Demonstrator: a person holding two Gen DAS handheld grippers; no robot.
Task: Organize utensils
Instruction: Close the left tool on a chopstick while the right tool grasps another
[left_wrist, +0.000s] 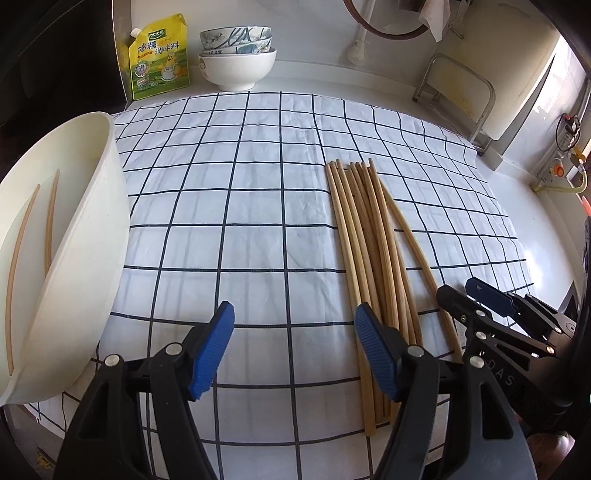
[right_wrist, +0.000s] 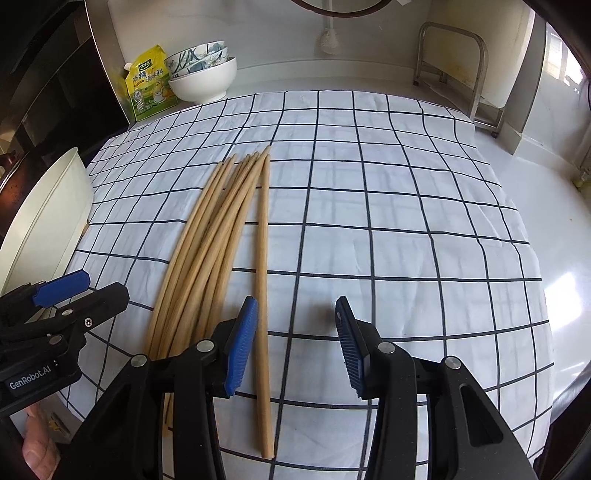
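Observation:
Several wooden chopsticks (left_wrist: 369, 251) lie in a bundle on the checked cloth, also in the right wrist view (right_wrist: 210, 240). One chopstick (right_wrist: 263, 280) lies apart at the bundle's right. A white basin (left_wrist: 70, 258) at the left holds two chopsticks (left_wrist: 50, 218); its rim shows in the right wrist view (right_wrist: 48, 214). My left gripper (left_wrist: 293, 350) is open and empty, its right finger over the bundle's near ends. My right gripper (right_wrist: 293, 347) is open and empty, its left finger beside the single chopstick. The right gripper also shows in the left wrist view (left_wrist: 465, 291), the left gripper in the right wrist view (right_wrist: 92, 288).
A yellow seasoning pouch (left_wrist: 159, 59) and stacked bowls (left_wrist: 236, 55) stand at the back left. A metal rack (left_wrist: 458, 92) stands at the back right against the wall. The checked cloth (left_wrist: 240, 206) covers a white counter (right_wrist: 554, 206).

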